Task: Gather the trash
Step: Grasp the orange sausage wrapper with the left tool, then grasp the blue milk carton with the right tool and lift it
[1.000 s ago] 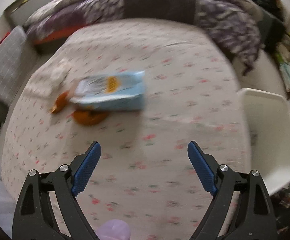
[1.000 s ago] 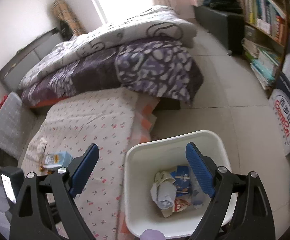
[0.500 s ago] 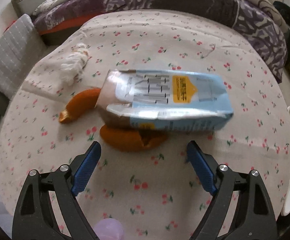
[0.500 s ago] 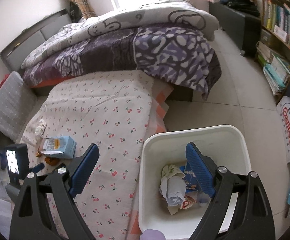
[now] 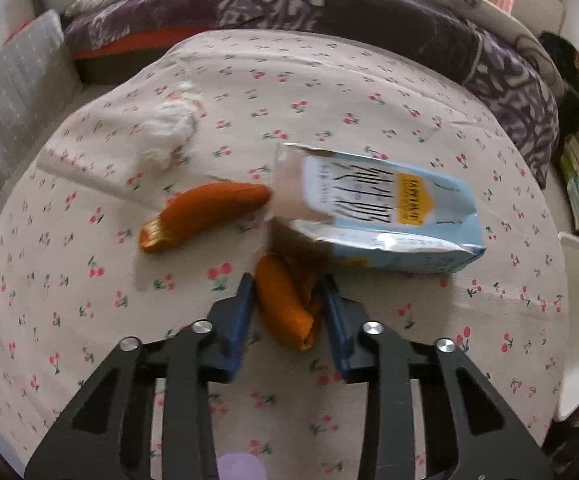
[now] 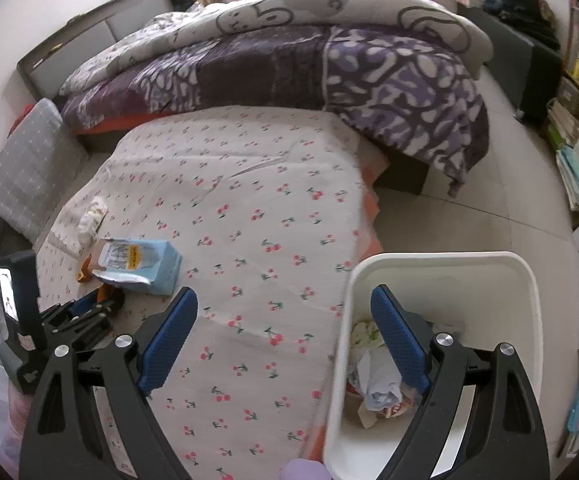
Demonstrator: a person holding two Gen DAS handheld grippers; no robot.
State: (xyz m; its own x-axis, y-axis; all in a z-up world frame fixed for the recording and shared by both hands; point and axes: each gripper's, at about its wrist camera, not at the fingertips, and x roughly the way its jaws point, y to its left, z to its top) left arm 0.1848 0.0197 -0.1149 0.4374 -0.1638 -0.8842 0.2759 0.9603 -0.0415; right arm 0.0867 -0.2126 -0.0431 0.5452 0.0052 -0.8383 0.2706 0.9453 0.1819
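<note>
Left wrist view, item one: orange peel [image 5: 285, 304], lying on the cherry-print sheet [image 5: 369, 92] just at 6 o'clock of the blue carton [image 5: 389, 220]. My left gripper [image 5: 287, 300] has just been closing; its pads now pinch the peel's sides. Long axis runs 11 to 5 o'clock, far end tucked under the carton. Advice: lift straight, clear the carton. Right gripper [image 6: 285, 316] gapes empty beside the white bin [image 6: 441, 260].

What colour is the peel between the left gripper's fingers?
Orange peel; clearest in the left wrist view.
</note>
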